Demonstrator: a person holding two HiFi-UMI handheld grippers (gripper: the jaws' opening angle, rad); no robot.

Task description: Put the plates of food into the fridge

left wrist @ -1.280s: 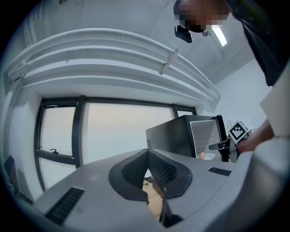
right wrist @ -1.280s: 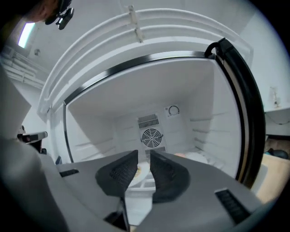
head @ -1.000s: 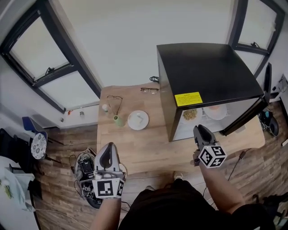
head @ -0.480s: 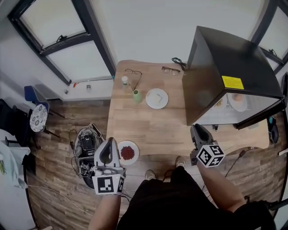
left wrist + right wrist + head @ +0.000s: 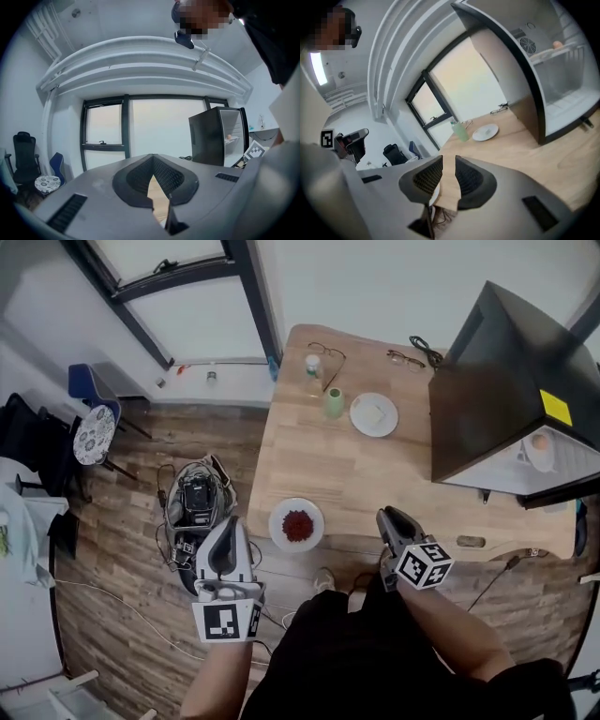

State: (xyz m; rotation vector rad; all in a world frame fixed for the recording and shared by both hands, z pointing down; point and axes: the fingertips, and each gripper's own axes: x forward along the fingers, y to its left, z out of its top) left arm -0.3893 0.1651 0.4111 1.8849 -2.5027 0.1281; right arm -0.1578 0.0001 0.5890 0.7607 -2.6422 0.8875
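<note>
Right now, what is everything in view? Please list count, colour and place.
table: 1, wooden, centre
fridge: 1, black, open, table's right end
plate of red food: 1, white, table's near edge
far plate: 1, white, table's far side
cup: 1, green, beside far plate
bottle: 1, pale, far corner
glasses: 2, dark, far edge
shelf plate: 1, white, inside fridge
chair: 1, blue, by window
left gripper: 1, grey, shut, empty
right gripper: 1, grey, slightly open, empty

Soft daylight is pouring through the window (image 5: pixel 154 129), washing it out; gripper views are bending, darkening at corners.
</note>
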